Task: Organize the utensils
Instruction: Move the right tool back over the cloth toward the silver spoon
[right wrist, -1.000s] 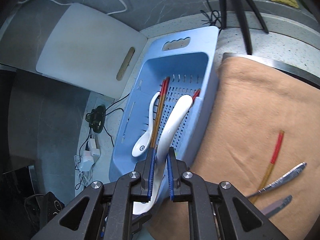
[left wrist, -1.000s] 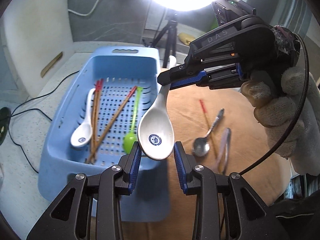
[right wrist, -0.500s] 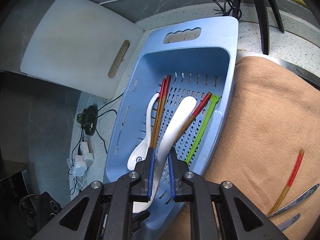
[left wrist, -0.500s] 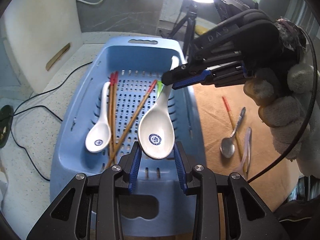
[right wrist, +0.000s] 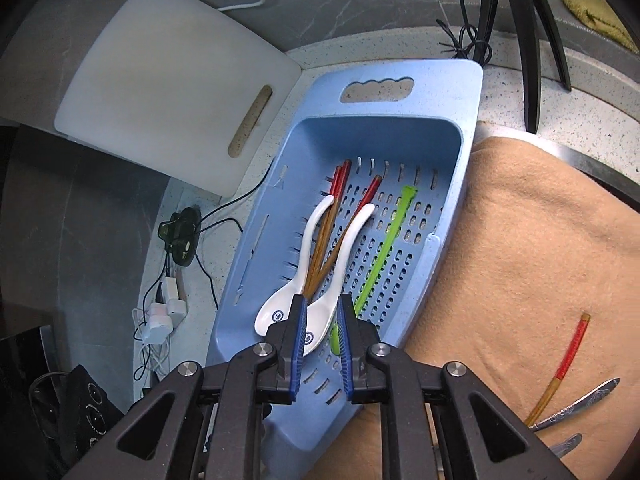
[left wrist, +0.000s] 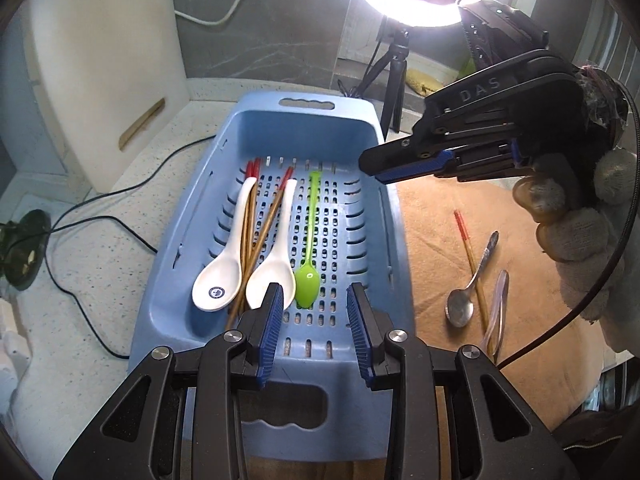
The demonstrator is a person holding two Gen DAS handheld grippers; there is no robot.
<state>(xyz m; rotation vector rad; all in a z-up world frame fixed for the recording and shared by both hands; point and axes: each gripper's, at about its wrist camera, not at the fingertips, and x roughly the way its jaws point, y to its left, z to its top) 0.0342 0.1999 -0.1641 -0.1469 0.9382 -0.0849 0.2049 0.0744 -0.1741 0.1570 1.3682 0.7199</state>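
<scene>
Left gripper point(left wrist: 316, 316) hangs over the near end of the blue basket point(left wrist: 360, 128), jaws wide open, holding nothing. Right gripper point(right wrist: 322, 332) has its jaws parted too, nothing gripped. Both white spoons point(left wrist: 270, 268) lie in the basket among the chopsticks point(left wrist: 250, 240), green spoon point(left wrist: 308, 280) just beside them. Out at 3 o'clock on the tan cloth point(left wrist: 436, 216): a metal spoon point(left wrist: 460, 308) and one chopstick point(left wrist: 468, 240).

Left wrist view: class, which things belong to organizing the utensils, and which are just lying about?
Job:
blue basket
white spoons
chopsticks
green spoon
loose chopstick
metal spoon

Lying about:
cutting board
ring light
cables
</scene>
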